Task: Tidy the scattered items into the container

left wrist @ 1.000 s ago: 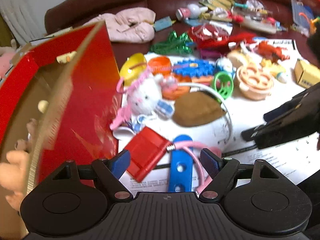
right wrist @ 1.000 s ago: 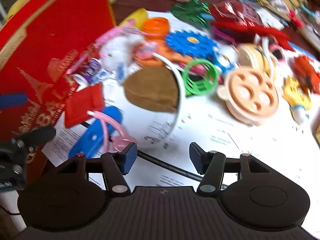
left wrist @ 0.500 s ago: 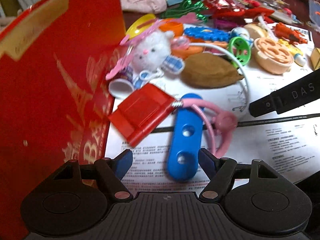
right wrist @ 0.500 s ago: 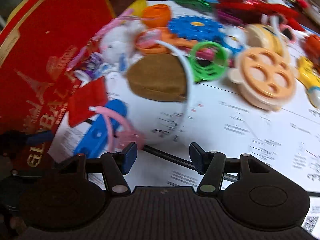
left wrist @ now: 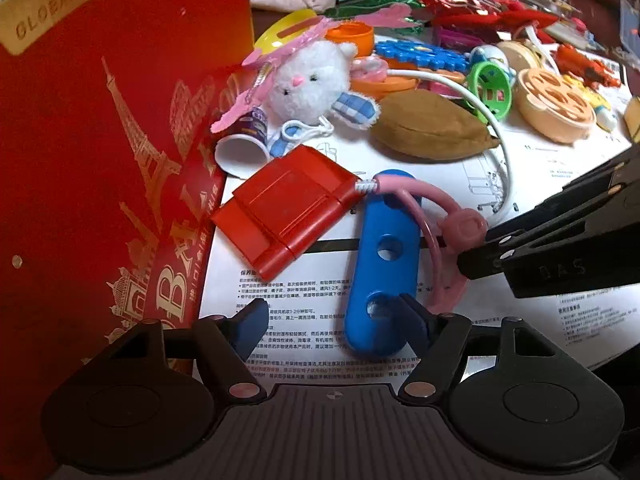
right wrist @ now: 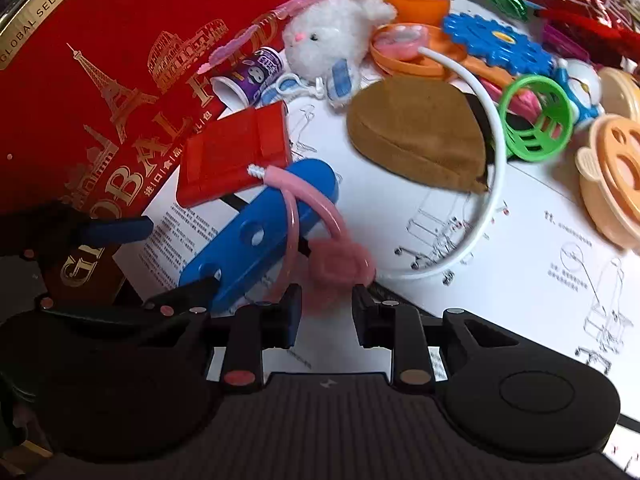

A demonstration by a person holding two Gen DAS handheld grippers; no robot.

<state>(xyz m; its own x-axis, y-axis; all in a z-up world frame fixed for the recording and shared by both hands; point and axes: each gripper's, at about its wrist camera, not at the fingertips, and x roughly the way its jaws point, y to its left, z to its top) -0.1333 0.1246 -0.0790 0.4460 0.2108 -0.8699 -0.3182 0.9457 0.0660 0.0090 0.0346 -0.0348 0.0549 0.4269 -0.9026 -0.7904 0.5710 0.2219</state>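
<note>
Two hand-held grippers down over blue bar [left wrist: 384, 260], long axis pointing away from left hand-held gripper [left wrist: 334, 322], jaws wide, just closing, straddling near end. Right hand-held gripper [right wrist: 326, 312] half-shut, closing around pink disc [right wrist: 338, 268], contact unclear. Red box [left wrist: 100, 140] left.

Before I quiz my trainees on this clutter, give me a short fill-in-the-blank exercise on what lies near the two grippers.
1. The pink toy stethoscope lies across a ____ plastic bar with holes.
2. The box beside the red plastic piece is coloured ____.
3. The white plush toy has a ____ nose.
4. The right gripper has its jaws on either side of the stethoscope's round ____ disc.

Missing words: blue; red; pink; pink
</note>
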